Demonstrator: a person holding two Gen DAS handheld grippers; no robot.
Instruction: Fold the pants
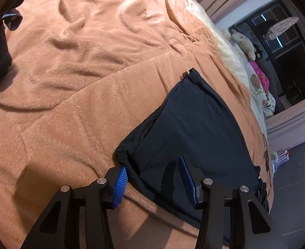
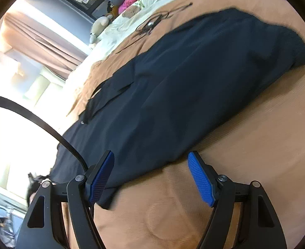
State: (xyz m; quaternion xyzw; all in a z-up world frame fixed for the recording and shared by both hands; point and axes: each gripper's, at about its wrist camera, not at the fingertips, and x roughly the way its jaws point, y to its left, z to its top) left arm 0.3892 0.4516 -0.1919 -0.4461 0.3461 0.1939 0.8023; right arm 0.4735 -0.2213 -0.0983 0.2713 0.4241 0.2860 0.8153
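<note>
The dark navy pants (image 2: 183, 87) lie spread flat on a bed covered by a peach-brown fleece blanket (image 1: 79, 83), stretching away from the right wrist camera towards the far bunched end; in the left wrist view one folded end of the pants (image 1: 193, 128) lies on the blanket near the bed's edge; the left gripper (image 1: 152, 178) has its blue pads apart, one pad beside the corner of the fabric and the other over the dark cloth, neither pressing it; the right gripper (image 2: 150, 178) also stands wide apart, straddling the near edge of the pants, its left pad over the cloth and its right pad over bare blanket, nothing clamped; beyond the blanket lie a cream sheet (image 2: 111, 31), stuffed toys (image 2: 100, 27), curtains (image 2: 48, 41) and tangled black cables (image 2: 152, 22).
</note>
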